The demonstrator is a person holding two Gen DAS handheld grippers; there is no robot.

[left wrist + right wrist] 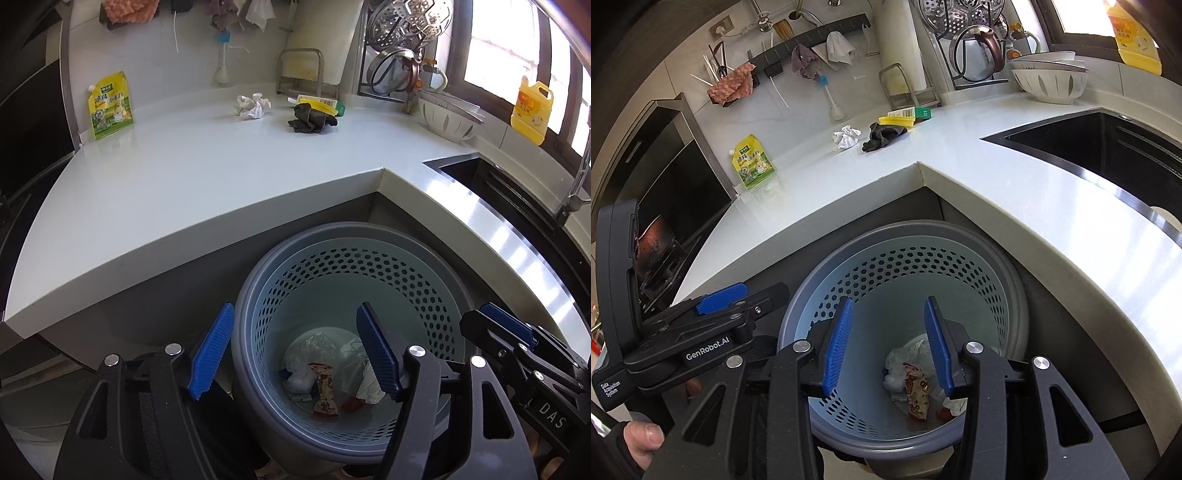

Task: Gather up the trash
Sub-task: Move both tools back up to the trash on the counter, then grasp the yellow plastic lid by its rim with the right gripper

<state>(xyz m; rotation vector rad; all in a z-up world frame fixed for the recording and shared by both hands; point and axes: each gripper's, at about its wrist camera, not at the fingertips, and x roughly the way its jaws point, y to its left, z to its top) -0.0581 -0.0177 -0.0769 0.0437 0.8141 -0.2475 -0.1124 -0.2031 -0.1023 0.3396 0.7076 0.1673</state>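
Left wrist view: left gripper (295, 354) spread wide and empty over a perforated trash bin (424, 295) tucked under a white counter (184, 192); wrappers (325, 391) at the bottom. Crumpled paper (252, 106) and dark cloth (310, 118) on counter.

Right wrist view: right gripper (888, 347) released, empty, above the same bin (990, 291).

Left gripper (295, 350) open, empty, above perforated bin (424, 295); wrapper (325, 393) inside; crumpled paper (252, 107) on counter (184, 192).
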